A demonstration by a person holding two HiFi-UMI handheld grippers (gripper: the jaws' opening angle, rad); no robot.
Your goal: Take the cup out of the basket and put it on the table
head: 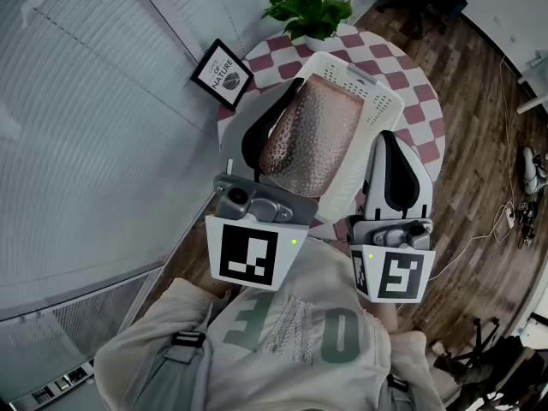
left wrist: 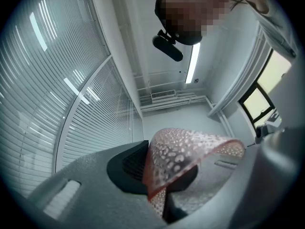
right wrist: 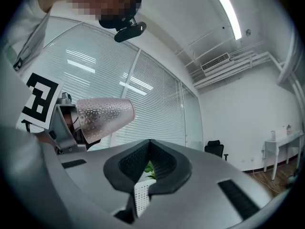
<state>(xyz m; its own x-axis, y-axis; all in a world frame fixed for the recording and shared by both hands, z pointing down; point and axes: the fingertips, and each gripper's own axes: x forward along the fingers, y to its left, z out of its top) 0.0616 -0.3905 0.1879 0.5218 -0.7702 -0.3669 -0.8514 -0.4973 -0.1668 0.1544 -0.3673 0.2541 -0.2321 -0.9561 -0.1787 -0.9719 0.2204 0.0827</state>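
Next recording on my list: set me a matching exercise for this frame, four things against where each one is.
1 pink dimpled cup
2 white perforated plastic basket
3 green leafy plant
4 black-framed picture

A far edge of the checked round table
B table's left edge
C clamped in the left hand-held gripper
D wall pinched by the right hand-held gripper

Pairs: 1-C, 2-D, 3-A, 4-B

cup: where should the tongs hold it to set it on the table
By the rim wall, from the open end, one jaw inside: the thin wall suits a pinch. The left tongs hold the cup that way, above the basket.
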